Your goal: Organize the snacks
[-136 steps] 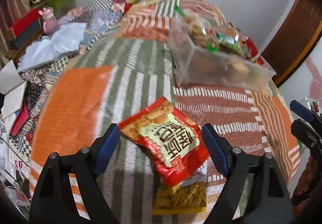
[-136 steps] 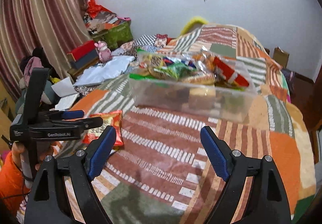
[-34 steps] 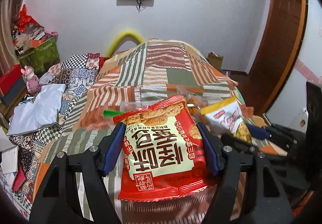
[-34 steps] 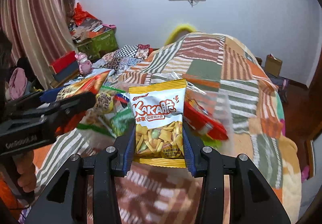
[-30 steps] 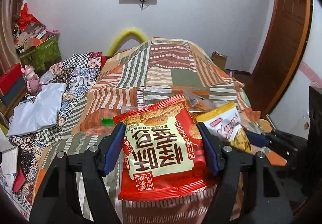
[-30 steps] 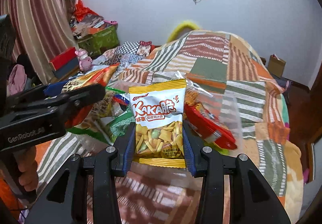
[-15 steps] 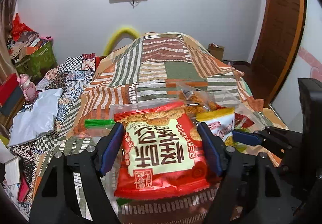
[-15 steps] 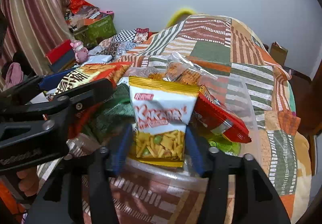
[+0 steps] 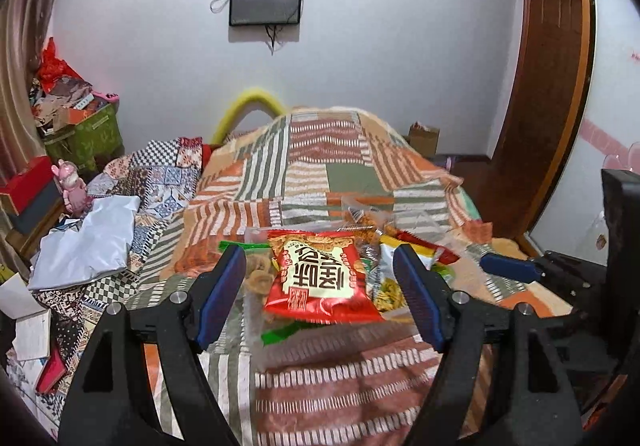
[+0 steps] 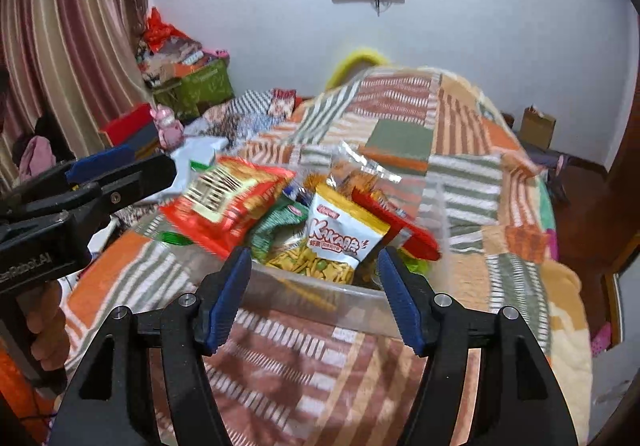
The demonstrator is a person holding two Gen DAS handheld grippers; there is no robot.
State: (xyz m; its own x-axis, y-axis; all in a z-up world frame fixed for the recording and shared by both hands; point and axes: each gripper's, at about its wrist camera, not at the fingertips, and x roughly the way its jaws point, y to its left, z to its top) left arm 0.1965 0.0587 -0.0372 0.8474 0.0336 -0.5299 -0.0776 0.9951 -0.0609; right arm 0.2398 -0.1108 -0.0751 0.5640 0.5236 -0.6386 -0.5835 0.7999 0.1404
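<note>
A red snack bag (image 9: 320, 278) lies loose on top of the pile in the clear plastic bin (image 10: 320, 286), just beyond my left gripper (image 9: 318, 252). That gripper is open and its pads touch nothing. In the right wrist view a white and yellow snack bag (image 10: 344, 242) leans in the bin among other packets, with the red bag (image 10: 228, 205) to its left. My right gripper (image 10: 314, 254) hangs just before the bin's near rim. Its jaws are opening, and the bag sits beyond the tips, free of the pads.
The bin stands on a patchwork bedspread (image 9: 320, 173). A white cloth (image 9: 88, 242) and a pink toy (image 9: 70, 189) lie at the left, with boxes behind. A wooden door (image 9: 540, 85) stands at the right. A hand (image 10: 44, 334) holds the left gripper.
A second ago each gripper was shut on its bag above the bin. Both have let go, the bags now rest on the pile, and both grippers have drawn back and upward.
</note>
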